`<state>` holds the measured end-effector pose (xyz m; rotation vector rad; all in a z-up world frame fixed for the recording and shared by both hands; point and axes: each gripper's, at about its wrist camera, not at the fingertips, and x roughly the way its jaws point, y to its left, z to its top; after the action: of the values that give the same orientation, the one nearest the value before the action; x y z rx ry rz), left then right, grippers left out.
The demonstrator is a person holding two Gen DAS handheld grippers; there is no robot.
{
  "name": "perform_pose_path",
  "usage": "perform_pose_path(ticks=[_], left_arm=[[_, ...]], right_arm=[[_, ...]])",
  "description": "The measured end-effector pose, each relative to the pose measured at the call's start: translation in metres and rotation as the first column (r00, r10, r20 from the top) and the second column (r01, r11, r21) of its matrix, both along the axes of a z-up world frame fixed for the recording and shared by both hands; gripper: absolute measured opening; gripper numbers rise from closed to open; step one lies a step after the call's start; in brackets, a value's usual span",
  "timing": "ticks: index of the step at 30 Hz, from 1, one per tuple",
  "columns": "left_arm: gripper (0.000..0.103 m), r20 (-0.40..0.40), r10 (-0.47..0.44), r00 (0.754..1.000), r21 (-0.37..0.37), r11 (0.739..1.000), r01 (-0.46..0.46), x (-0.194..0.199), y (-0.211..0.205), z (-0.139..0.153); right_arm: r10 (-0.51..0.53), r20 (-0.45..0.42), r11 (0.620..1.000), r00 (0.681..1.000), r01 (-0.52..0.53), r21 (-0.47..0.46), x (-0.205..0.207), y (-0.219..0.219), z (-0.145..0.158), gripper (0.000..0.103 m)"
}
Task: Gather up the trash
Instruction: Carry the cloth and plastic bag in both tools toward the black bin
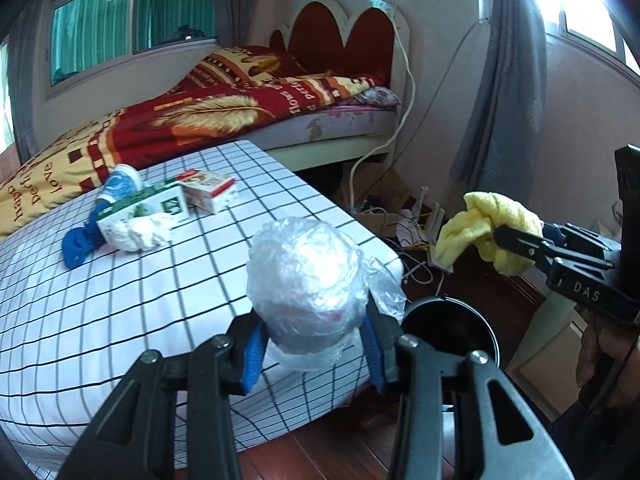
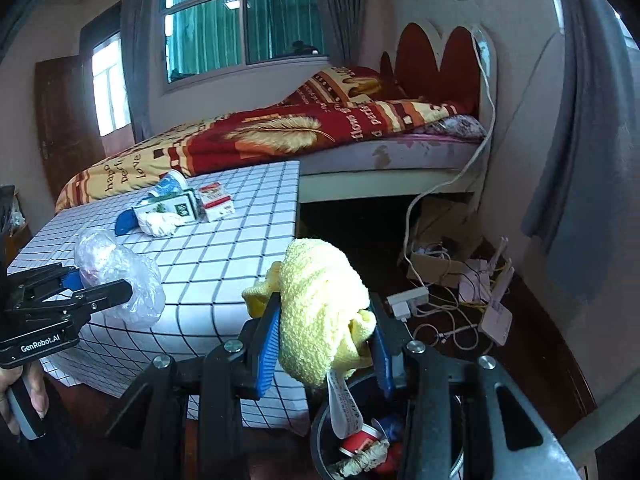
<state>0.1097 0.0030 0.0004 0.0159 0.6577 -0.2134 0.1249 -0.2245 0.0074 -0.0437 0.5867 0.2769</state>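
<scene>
My left gripper (image 1: 314, 344) is shut on a crumpled clear plastic bag (image 1: 308, 276), held above the near right corner of the checked table (image 1: 120, 320). It also shows in the right wrist view (image 2: 116, 276). My right gripper (image 2: 326, 344) is shut on a yellow cloth (image 2: 320, 312), held over the black trash bin (image 2: 324, 436), which holds several pieces of trash. The cloth also shows in the left wrist view (image 1: 488, 228), up right of the bin (image 1: 452, 332). On the table lie a green-white carton (image 1: 140, 208), a red-white carton (image 1: 210, 190), a blue cup (image 1: 120, 186) and white crumpled paper (image 1: 144, 234).
A bed (image 1: 240, 112) with a red and yellow blanket stands behind the table. Cables, a power strip (image 2: 408, 300) and a cardboard box (image 2: 440, 240) lie on the wooden floor to the right. Grey curtains hang at the right wall.
</scene>
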Motion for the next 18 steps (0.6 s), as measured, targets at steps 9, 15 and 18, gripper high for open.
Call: perform_pose_path(ticks=[9,15,18], left_arm=[[0.043,-0.035,-0.079,0.996,-0.006,0.997,0.078,0.003,-0.037,-0.013],[0.043,-0.063,-0.125,0.990,-0.012,0.992,0.125,0.007,-0.061,-0.023],[0.043,-0.081,-0.150,0.985,-0.012,0.989,0.149,0.008,-0.074,-0.030]], right_arm=[[-0.061,-0.038,0.998,0.997,0.061,0.001,-0.004,-0.033,-0.015,0.042],[-0.099,-0.072,0.995,0.992,0.099,-0.007,-0.009,-0.057,-0.029,0.042],[-0.117,-0.088,0.993,0.989,0.116,-0.011,-0.012,-0.067,-0.036,0.042]])
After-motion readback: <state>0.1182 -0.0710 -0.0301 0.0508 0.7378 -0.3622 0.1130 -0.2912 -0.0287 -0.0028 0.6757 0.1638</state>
